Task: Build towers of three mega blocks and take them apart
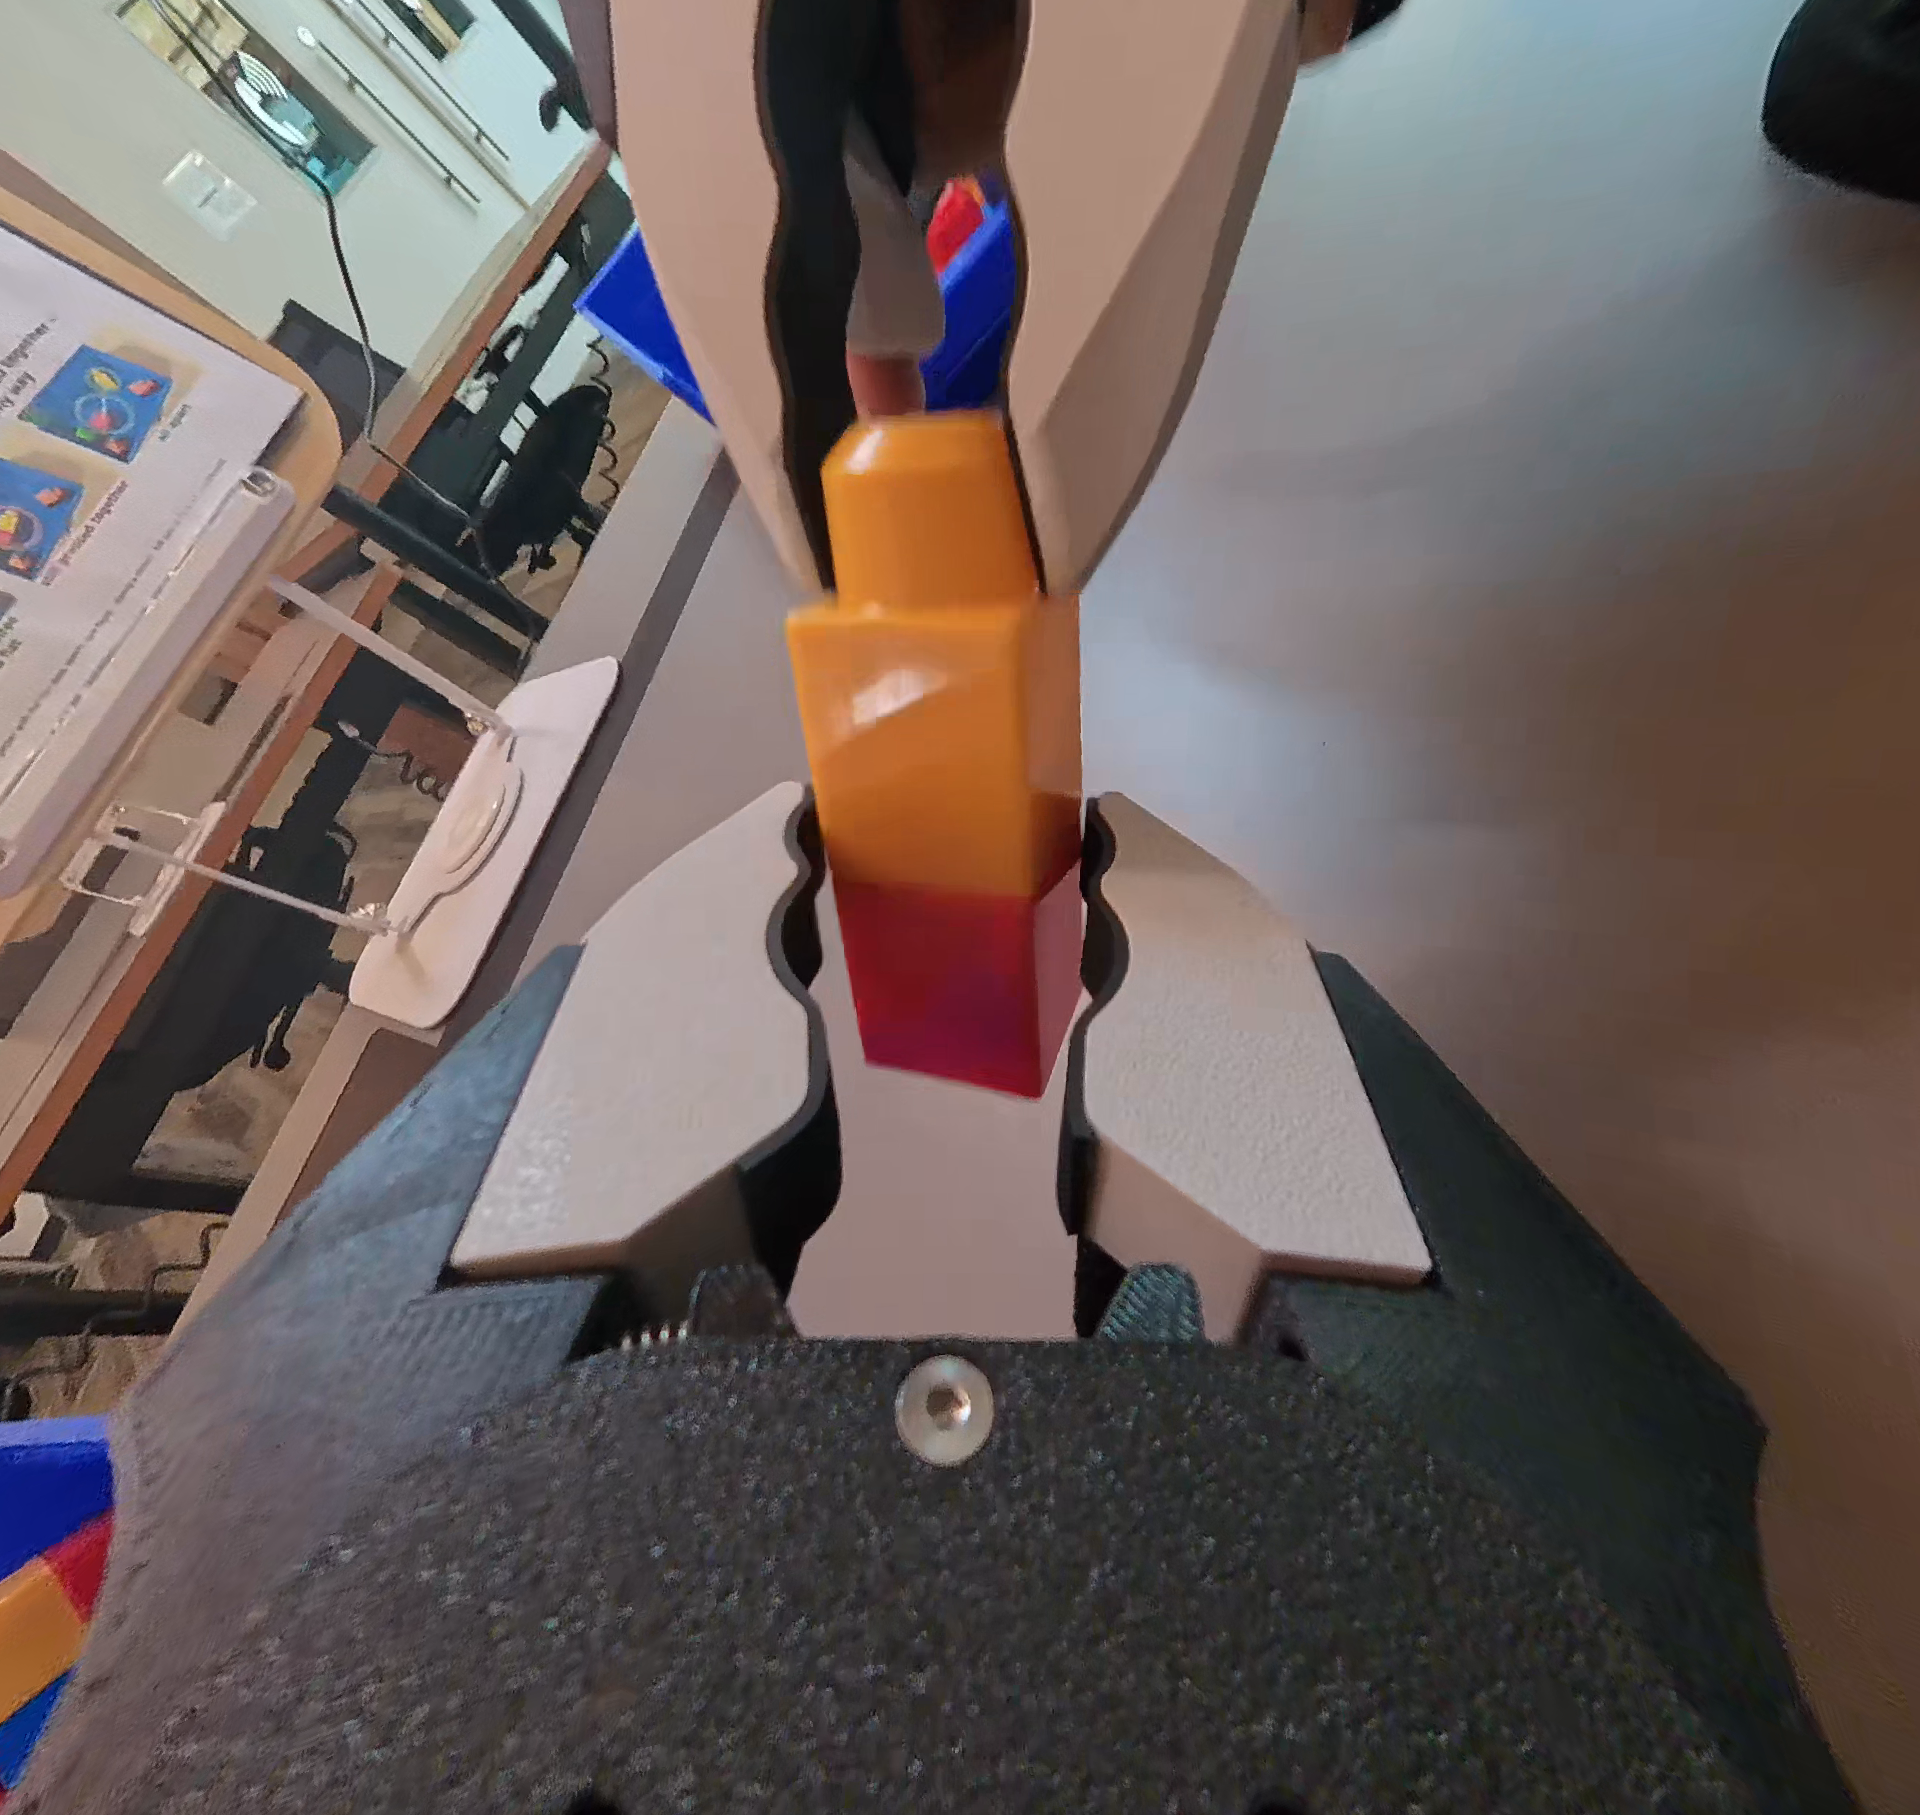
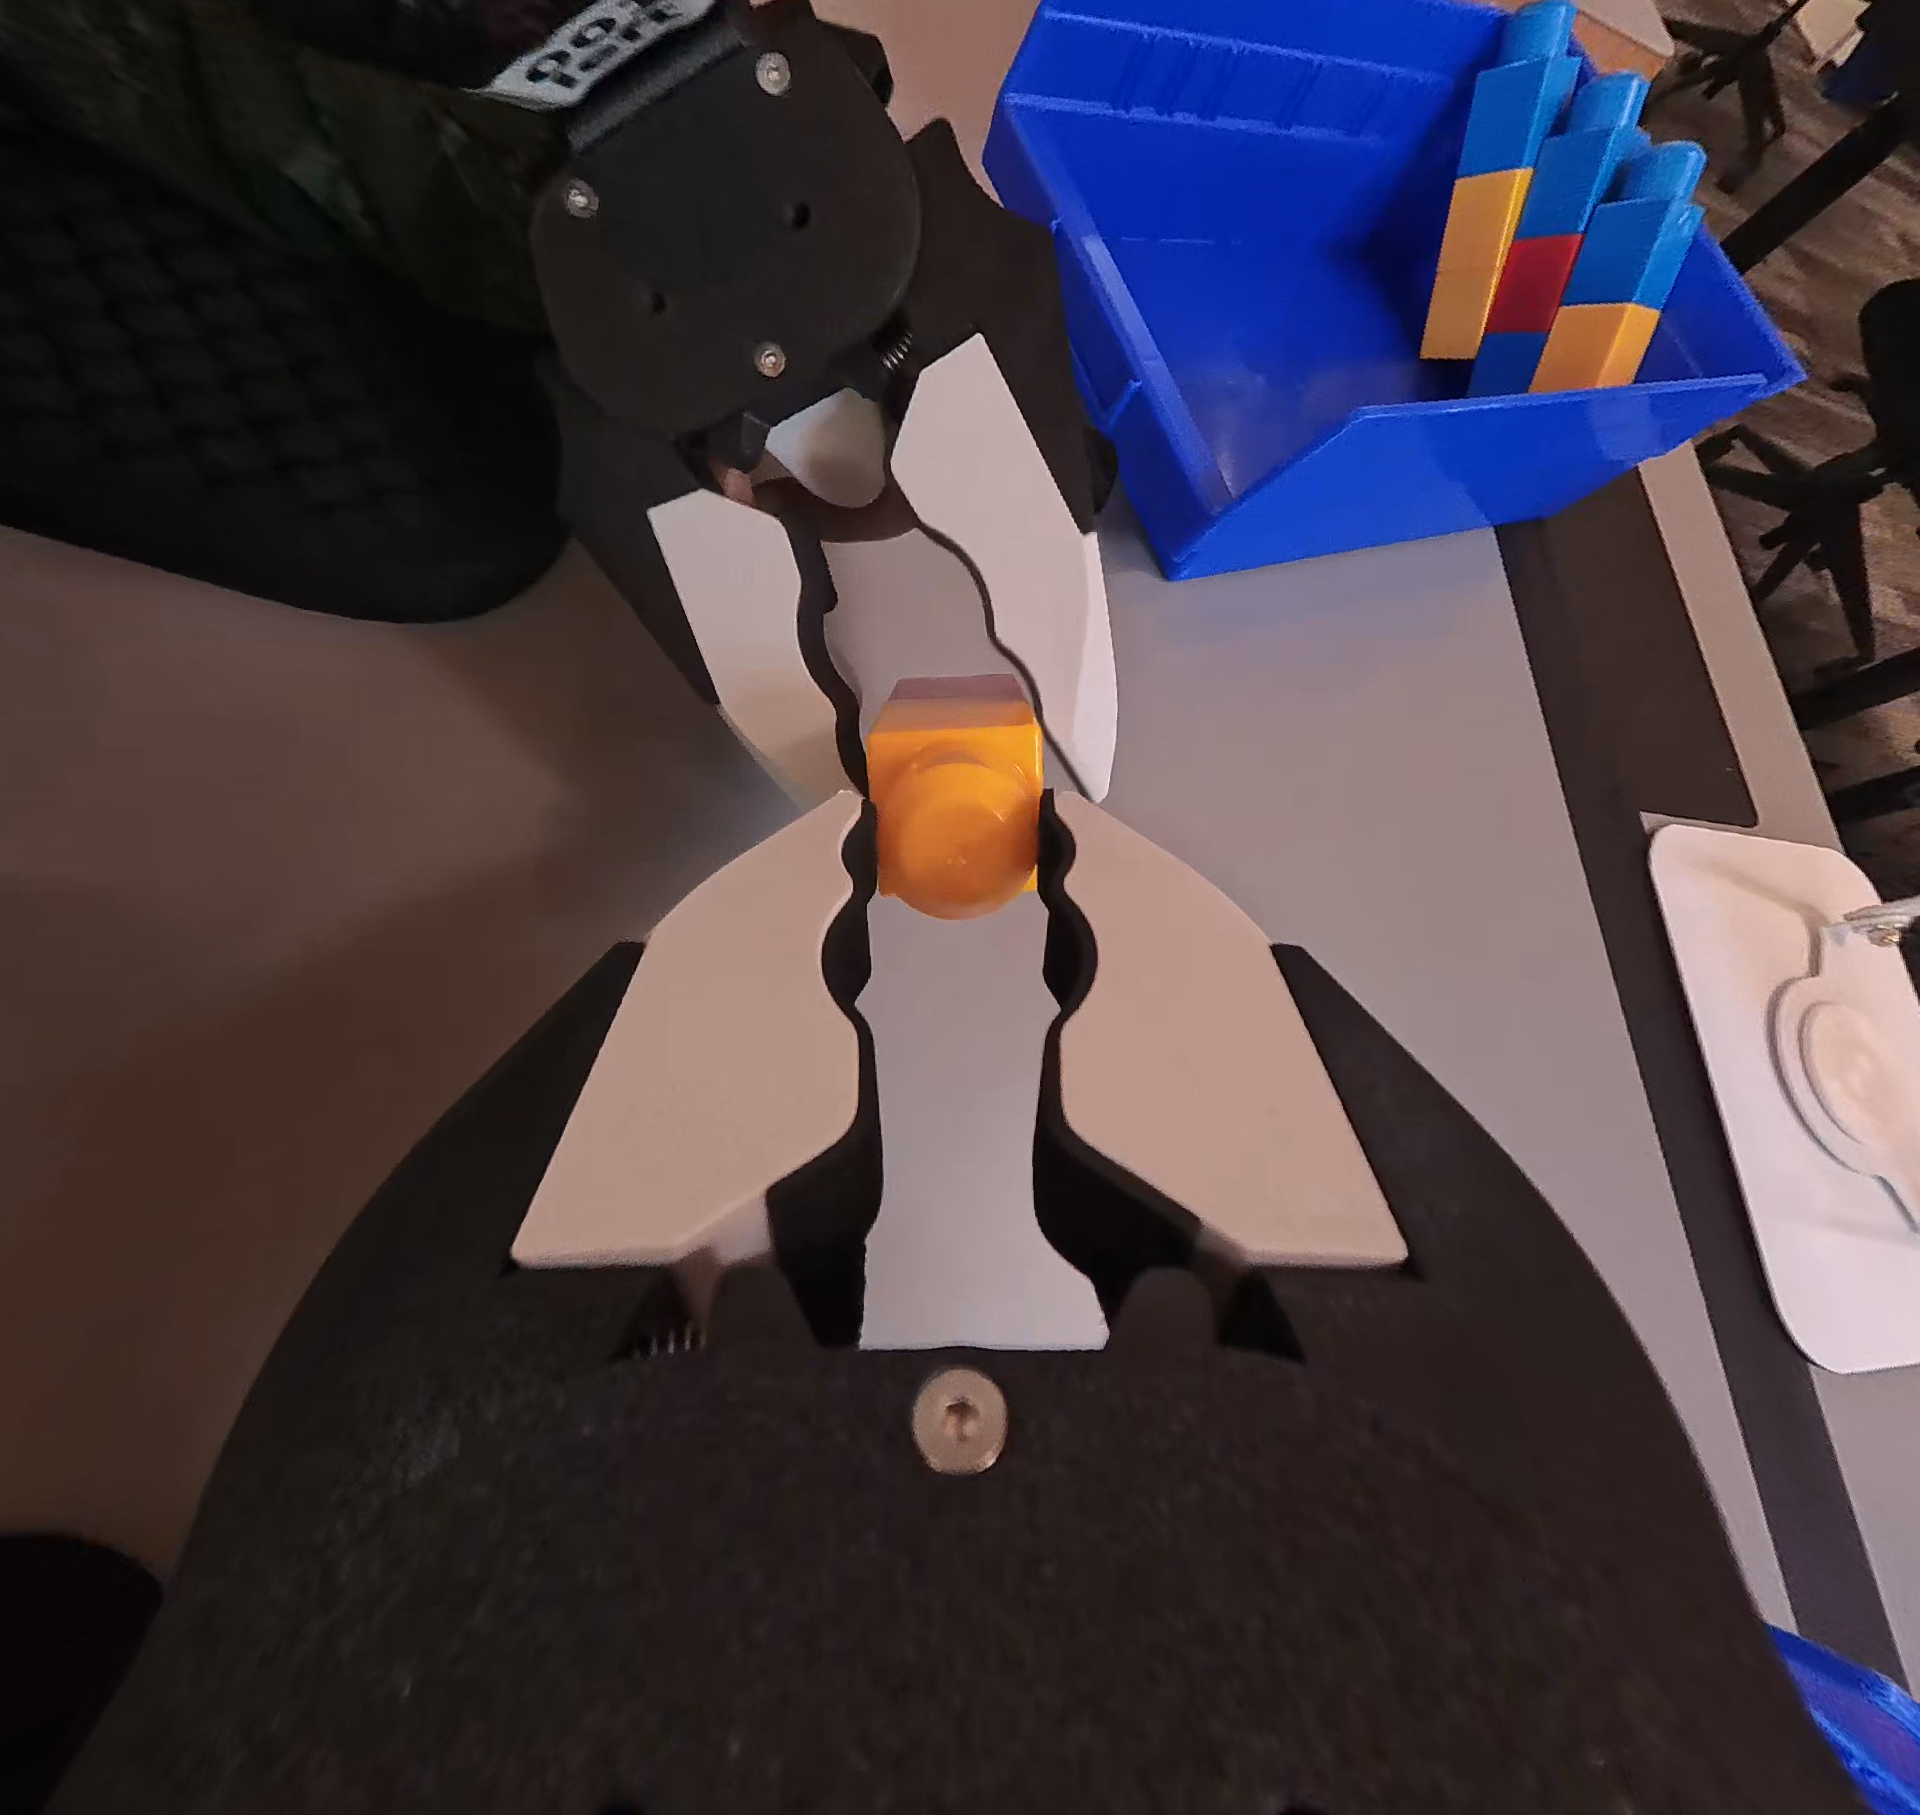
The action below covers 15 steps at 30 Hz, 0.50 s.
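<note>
The left gripper [image 1: 951,861] is pinching the red block [image 1: 961,981] at the base of a short stack, its fingers [image 1: 686,986] pressing in from both sides. Sitting on the red block is the orange block [image 1: 925,726], and the right gripper [image 2: 956,830] is closing its fingers [image 2: 727,1017] around that block's stud, coming in from the twelve o'clock side of the left wrist view. The two blocks are being held in the air above the grey bench [image 2: 1299,778], between the two grippers, which are meeting nose to nose.

Only two blocks are showing in this stack; no third one is visible. Whether the orange block is being pressed on or pulled off cannot be told from the pictures, though the seam between the two looks fully seated.

In the right wrist view, at about one o'clock, a blue bin [image 2: 1299,394] is standing on the bench, and finished towers [image 2: 1548,238] of blue, yellow and red blocks are leaning against its far wall. My judgement is that several towers are already done, while this one is either missing its third block or being taken apart.

A white pad [image 2: 1787,1090] is lying at three o'clock, well apart from the grippers.
</note>
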Motion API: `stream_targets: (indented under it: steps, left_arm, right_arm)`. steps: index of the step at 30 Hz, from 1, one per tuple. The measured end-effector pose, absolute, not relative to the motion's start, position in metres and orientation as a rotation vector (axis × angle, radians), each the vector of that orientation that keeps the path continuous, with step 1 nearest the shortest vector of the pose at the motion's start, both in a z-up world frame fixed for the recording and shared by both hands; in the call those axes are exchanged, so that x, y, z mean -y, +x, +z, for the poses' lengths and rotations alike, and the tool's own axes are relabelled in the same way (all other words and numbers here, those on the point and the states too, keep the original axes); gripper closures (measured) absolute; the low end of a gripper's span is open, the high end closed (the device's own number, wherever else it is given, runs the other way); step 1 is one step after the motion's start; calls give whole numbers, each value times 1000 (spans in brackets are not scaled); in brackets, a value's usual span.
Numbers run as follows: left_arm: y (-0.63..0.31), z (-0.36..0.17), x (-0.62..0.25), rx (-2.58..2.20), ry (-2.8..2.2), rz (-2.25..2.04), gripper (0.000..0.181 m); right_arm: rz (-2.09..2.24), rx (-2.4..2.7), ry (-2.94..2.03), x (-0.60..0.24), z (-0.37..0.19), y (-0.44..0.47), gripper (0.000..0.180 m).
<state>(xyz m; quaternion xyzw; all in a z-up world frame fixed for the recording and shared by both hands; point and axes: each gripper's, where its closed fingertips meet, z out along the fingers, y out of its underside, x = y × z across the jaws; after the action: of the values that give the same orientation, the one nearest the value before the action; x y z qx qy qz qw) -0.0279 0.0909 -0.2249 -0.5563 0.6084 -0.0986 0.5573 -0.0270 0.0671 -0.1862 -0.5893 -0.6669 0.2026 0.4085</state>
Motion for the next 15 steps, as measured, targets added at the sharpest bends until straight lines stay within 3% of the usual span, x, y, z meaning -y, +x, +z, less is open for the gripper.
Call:
stream_targets:
  steps: [7, 10, 12, 15]
  left_arm:
    - [-36, -238, -98, -1479, -1415, -257, 143]
    - [-54, -259, -113, -1455, -1508, -247, 143]
    - [-59, -258, -121, -1405, -1534, -264, 143]
    - [-55, -245, -123, -1334, -1525, -335, 143]
  right_arm:
    - [554, 1692, -1473, -65, -167, -7, 150]
    - [637, 1525, -1414, -79, -110, 18, 150]
    - [511, 1413, -1429, -109, -78, 53, 150]
    - [87, 1303, -1626, -180, -76, 135, 150]
